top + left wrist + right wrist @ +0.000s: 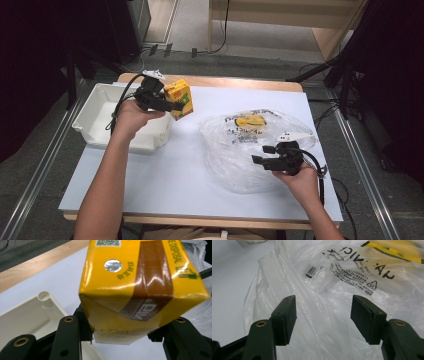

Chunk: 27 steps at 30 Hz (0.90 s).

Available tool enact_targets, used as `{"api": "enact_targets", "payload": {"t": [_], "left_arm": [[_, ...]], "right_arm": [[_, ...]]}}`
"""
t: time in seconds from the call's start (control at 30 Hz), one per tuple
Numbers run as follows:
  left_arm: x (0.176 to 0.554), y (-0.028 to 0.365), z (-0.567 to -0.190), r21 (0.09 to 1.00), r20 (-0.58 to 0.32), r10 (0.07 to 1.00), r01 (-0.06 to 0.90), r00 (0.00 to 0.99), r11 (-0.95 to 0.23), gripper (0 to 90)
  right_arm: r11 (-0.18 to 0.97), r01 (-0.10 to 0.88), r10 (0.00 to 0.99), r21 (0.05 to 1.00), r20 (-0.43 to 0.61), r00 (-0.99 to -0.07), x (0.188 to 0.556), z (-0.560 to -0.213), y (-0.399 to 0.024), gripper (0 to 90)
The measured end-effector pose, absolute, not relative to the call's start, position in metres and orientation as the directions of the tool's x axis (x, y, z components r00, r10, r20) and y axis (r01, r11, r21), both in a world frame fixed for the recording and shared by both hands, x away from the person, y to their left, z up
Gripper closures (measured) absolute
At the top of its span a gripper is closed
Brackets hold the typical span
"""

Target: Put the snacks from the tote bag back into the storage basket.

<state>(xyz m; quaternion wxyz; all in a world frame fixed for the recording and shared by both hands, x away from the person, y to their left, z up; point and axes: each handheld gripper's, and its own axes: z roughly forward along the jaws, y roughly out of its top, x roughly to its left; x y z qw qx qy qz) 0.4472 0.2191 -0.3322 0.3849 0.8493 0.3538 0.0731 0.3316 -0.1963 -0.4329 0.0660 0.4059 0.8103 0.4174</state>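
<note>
Juice carton [180, 98]: yellow with a brown stripe, held up off the table, just past the right rim of the bin, tilted.
Left gripper [176, 106]: jaws clamped on the carton's two sides; in the left gripper view the carton [140, 290] sits between both pads.
Right gripper [263, 154]: jaws wide apart, nothing between them, poised over the plastic bag.
Plastic bag [235, 150]: clear, crumpled, printed black and yellow, lying on the white sheet.
White bin [95, 120]: at the table's left edge, under the left hand.
</note>
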Motion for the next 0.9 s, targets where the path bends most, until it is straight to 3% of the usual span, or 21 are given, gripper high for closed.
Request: {"api": "enact_targets", "payload": {"t": [0.9], "left_arm": [[0.451, 0.253, -0.330, 0.708, -0.151, 0.716, 0.579, 0.682, -0.403, 51.0]], "right_arm": [[0.329, 0.600, 0.704, 0.729, 0.234, -0.671, 0.332, -0.433, -0.198, 38.5]]}}
